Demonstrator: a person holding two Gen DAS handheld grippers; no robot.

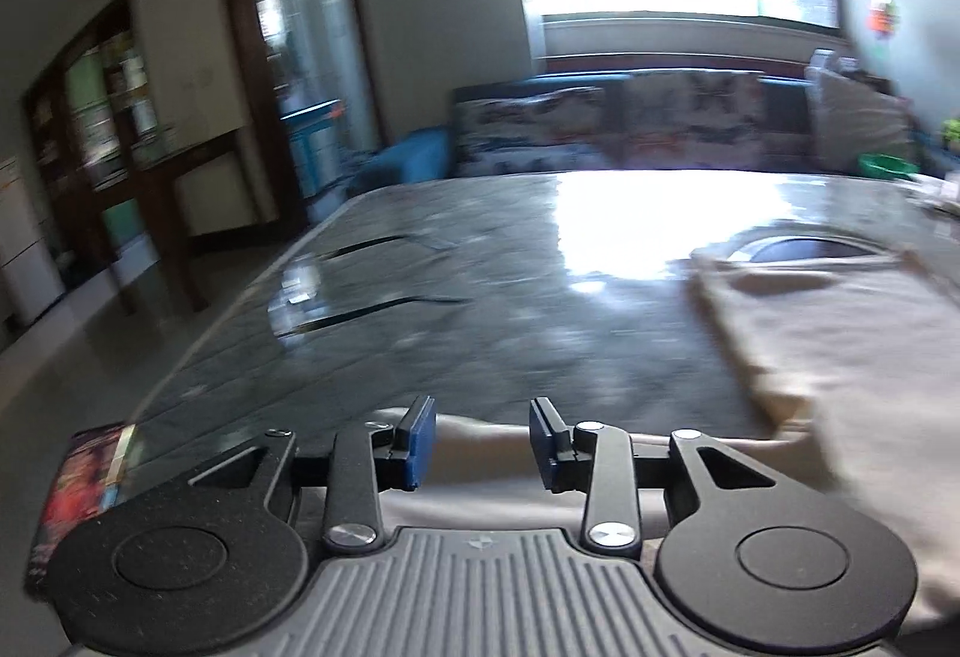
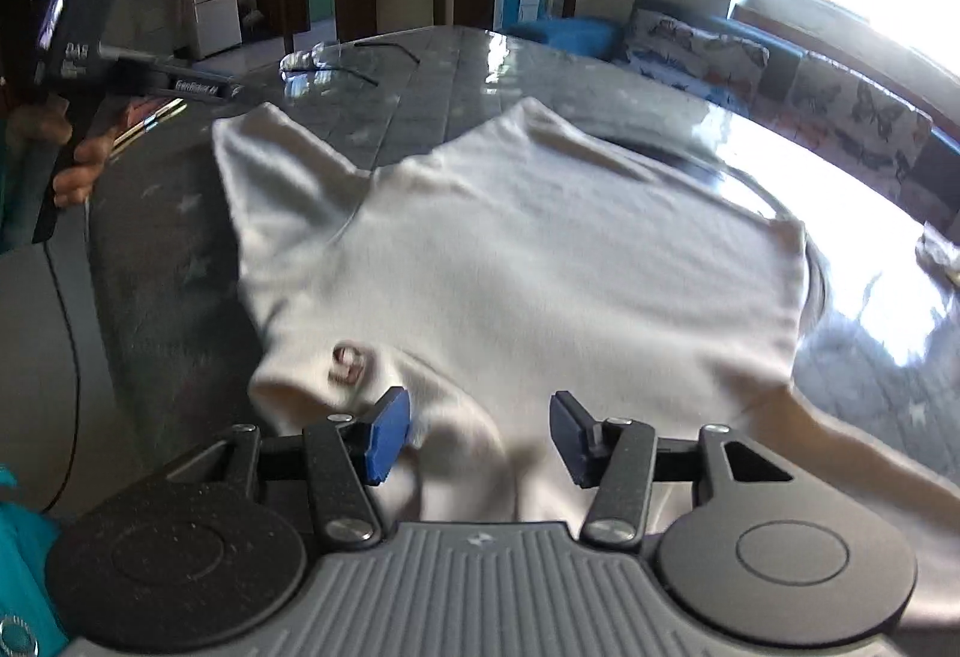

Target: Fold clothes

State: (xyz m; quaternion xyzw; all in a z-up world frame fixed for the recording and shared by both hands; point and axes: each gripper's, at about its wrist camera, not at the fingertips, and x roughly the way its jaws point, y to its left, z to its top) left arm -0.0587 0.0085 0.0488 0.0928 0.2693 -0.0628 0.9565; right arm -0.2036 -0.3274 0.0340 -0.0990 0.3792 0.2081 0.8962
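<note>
**White garment spread on the grey worktop, both tools agape**

The glossy grey worktop [image 2: 456, 75] filled both views, with a patterned sofa [image 1: 630, 123] beyond it under a bright window. A white garment [image 2: 528, 249] lay flat on the worktop, one sleeve reaching toward the far left. The right tool [image 2: 480, 435] hung over the garment's near edge, fingers spread, pinching nothing. The left tool [image 1: 482, 444] was likewise spread above pale cloth.
</note>
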